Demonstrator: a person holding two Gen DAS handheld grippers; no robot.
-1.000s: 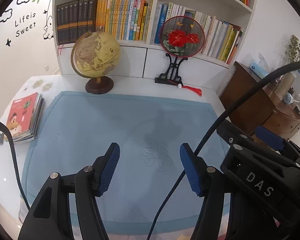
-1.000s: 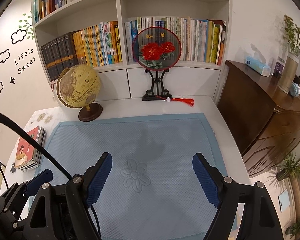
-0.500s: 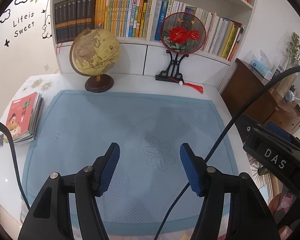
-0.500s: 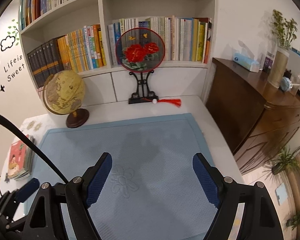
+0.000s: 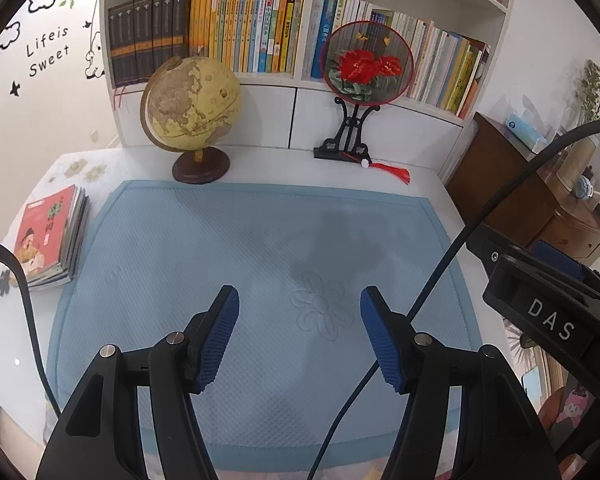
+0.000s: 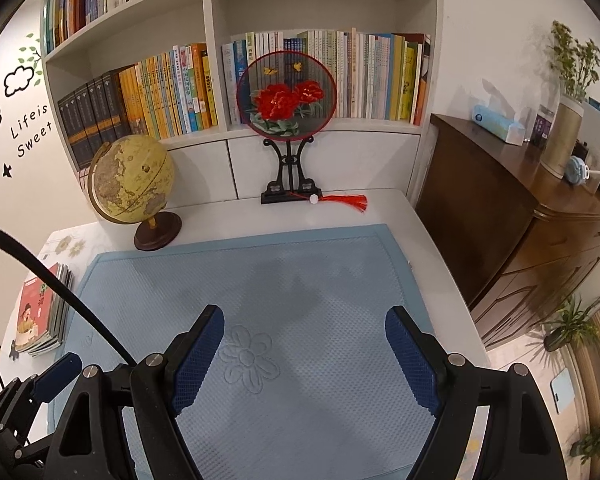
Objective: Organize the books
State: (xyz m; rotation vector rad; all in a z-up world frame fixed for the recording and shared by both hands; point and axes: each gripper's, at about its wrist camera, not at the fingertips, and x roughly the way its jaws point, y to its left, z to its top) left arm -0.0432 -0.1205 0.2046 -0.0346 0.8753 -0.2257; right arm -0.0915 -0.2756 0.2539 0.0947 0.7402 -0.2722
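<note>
Left claw (image 5: pixel 300 320) hung released over the blue mat (image 5: pixel 180 248), nothing between its blue pads (image 5: pixel 216 340). Right claw (image 6: pixel 305 350) likewise released, jaws spread wider, only the stitched flower (image 6: pixel 249 358) of the mat seen through the gap. Both pointed downward and toward the back of the white worktop (image 5: pixel 260 160). Stood side by side, the right claw's black body showing at the right edge of the left wrist view, a black cable (image 5: pixel 460 240) slung across in front of it.

Stack of thin books (image 5: pixel 50 236) lay flat on the worktop just off the mat's left edge, red cover with a cartoon figure on top, well apart from both claws. Seen again at the left edge of the right wrist view (image 6: pixel 42 312).

Behind the mat, near its back left corner, stood a yellowed globe (image 5: pixel 192 100) on a dark round base. Further right, a round embroidered fan (image 5: pixel 366 62) with red flowers stood upright in a black stand, its red tassel (image 5: pixel 394 171) trailing on the worktop. Behind both rose a white bookshelf (image 6: pixel 216 20), its compartments filled with upright books: dark volumes (image 5: pixel 148 36) at the left, then yellow and orange spines (image 5: pixel 240 32), mixed pale ones behind the fan. Brown wooden cabinet (image 6: pixel 500 220) at the right of the worktop, carrying a tissue box (image 6: pixel 496 122) among other small things.
</note>
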